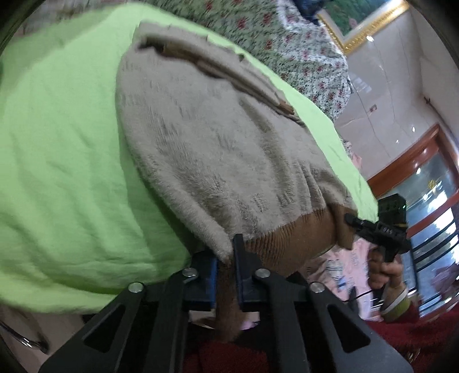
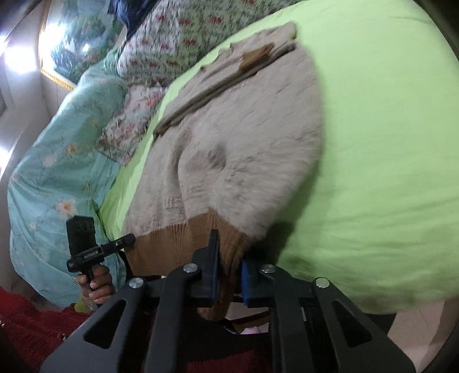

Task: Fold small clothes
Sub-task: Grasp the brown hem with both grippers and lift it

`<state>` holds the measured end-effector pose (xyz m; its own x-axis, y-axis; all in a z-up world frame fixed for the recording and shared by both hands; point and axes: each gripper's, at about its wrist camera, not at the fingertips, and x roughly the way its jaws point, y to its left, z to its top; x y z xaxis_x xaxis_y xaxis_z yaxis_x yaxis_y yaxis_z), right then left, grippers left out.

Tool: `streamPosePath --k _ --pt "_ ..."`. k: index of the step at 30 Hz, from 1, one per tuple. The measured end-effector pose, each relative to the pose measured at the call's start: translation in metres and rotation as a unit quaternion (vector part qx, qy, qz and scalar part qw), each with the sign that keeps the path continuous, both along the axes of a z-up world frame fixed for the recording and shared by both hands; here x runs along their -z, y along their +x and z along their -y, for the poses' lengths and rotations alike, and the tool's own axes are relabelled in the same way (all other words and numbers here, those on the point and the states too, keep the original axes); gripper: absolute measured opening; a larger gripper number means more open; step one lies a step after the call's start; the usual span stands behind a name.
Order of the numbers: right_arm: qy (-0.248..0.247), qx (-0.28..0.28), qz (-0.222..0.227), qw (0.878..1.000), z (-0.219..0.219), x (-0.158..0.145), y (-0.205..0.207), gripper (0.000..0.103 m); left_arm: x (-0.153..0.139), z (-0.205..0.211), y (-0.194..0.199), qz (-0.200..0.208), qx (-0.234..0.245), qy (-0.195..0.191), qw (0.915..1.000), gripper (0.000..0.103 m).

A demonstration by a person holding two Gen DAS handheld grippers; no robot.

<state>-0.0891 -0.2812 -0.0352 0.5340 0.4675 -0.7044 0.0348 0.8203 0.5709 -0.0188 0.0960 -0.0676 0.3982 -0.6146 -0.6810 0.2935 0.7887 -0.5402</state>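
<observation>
Green bedsheet (image 1: 57,143), floral quilts (image 2: 57,172), gold-framed painting (image 1: 370,20), red carpet (image 2: 23,324)

**Almost nothing legible from my seat**

I can find only two bits of lettering, and neither reads. In the right wrist view, small white print runs along the black body of the left tongs (image 2: 130,239) above the hand grip, too blurred for me to spell out. In the left wrist view, the right tongs (image 1: 348,218) carry the same kind of pale marking on their side, equally smeared. I make out no words or numbers on anything else.
</observation>
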Motion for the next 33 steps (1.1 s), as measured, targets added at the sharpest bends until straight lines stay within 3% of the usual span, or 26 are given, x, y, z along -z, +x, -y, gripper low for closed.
streamPosePath --k 5,10,12,13,14,17,19,21,22,23,24,26,33 --pt "0.005 0.010 0.031 0.999 0.029 -0.018 -0.020 0.008 -0.022 -0.027 -0.010 0.033 -0.013 -0.008 0.9993 0.006" --pt "0.022 -0.005 0.015 1.000 0.029 -0.006 -0.008 0.009 0.000 -0.024 0.002 -0.007 -0.012 -0.017 0.9998 0.007" --pt "0.013 -0.016 0.003 1.000 0.024 -0.001 -0.003 0.012 0.011 -0.021 0.003 -0.026 -0.012 -0.011 0.9995 0.020" --pt "0.010 -0.021 -0.005 1.000 0.023 0.002 0.000 0.013 0.017 -0.019 0.004 -0.038 -0.009 -0.008 0.9992 0.038" --pt "0.010 -0.024 -0.009 1.000 0.022 0.005 0.001 0.019 0.021 -0.018 0.004 -0.045 -0.005 -0.011 0.9989 0.048" --pt "0.011 -0.034 -0.007 0.999 0.019 0.009 0.002 0.030 0.026 -0.016 0.001 -0.045 0.007 -0.023 0.9987 0.057" --pt "0.016 -0.040 -0.005 0.999 0.016 0.011 0.004 0.030 0.027 -0.013 0.000 -0.038 0.014 -0.020 0.9990 0.058" --pt "0.017 -0.049 -0.006 0.999 0.014 0.014 0.006 0.030 0.027 -0.010 -0.001 -0.030 0.020 -0.020 0.9992 0.056" --pt "0.017 -0.055 -0.006 0.998 0.012 0.015 0.007 0.030 0.026 -0.008 -0.002 -0.022 0.023 -0.019 0.9993 0.046" --pt "0.016 -0.060 -0.004 0.998 0.010 0.015 0.008 0.030 0.026 -0.007 -0.003 -0.018 0.030 -0.017 0.9993 0.019" --pt "0.016 -0.062 -0.003 0.998 0.008 0.015 0.008 0.029 0.027 -0.006 -0.003 -0.021 0.037 -0.018 0.9989 0.006" --pt "0.023 -0.071 0.003 0.997 0.005 0.012 0.008 0.013 0.025 -0.006 -0.004 -0.020 0.038 -0.024 0.9988 0.006" --pt "0.048 -0.068 0.039 0.996 0.014 -0.007 0.001 0.010 -0.013 -0.029 -0.020 0.044 0.011 -0.063 0.9969 0.006"
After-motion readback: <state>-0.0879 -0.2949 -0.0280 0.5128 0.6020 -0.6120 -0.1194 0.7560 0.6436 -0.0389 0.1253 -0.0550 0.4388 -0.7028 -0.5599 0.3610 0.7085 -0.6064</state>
